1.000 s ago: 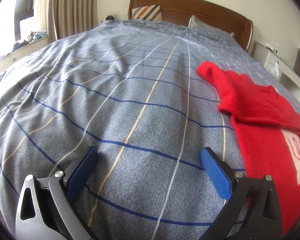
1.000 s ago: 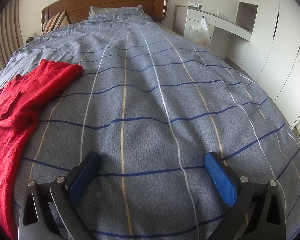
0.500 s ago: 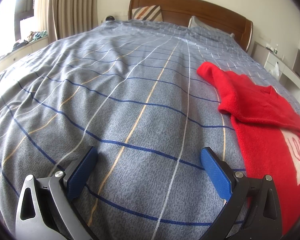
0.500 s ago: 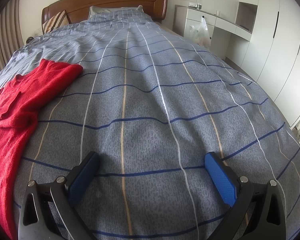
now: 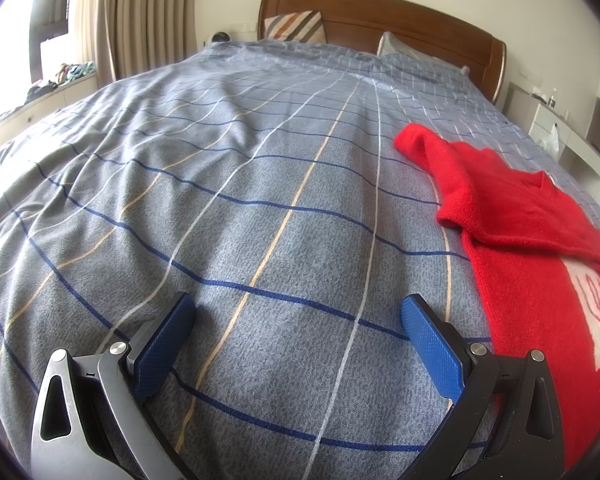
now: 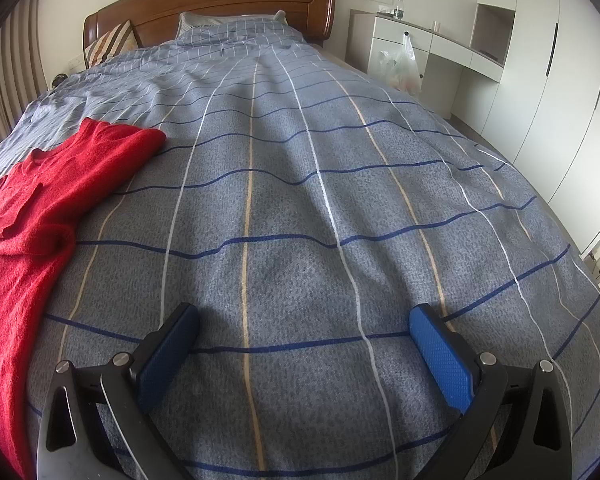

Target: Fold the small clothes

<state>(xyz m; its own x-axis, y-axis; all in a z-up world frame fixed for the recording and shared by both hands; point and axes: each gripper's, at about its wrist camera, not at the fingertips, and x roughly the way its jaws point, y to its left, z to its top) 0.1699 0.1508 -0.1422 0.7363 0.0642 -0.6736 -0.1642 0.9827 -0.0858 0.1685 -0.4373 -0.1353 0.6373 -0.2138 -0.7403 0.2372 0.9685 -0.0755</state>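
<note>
A small red knit sweater (image 5: 520, 248) lies on the grey checked bedspread (image 5: 260, 184), one sleeve folded across its chest and a white motif on its front. In the left wrist view it sits to the right of my left gripper (image 5: 296, 316), which stands open just above the bedspread with nothing between its blue pads. The right wrist view has the red sweater (image 6: 40, 216) at the left edge. My right gripper (image 6: 304, 324) is open too, low over bare bedspread (image 6: 340, 184), well right of the sweater.
A wooden headboard (image 6: 220, 4) and pillows stand at the far end of the bed. White cabinets and a desk (image 6: 440, 40) with a plastic bag line the right wall. Curtains (image 5: 140, 20) and a cluttered window ledge run along the left side.
</note>
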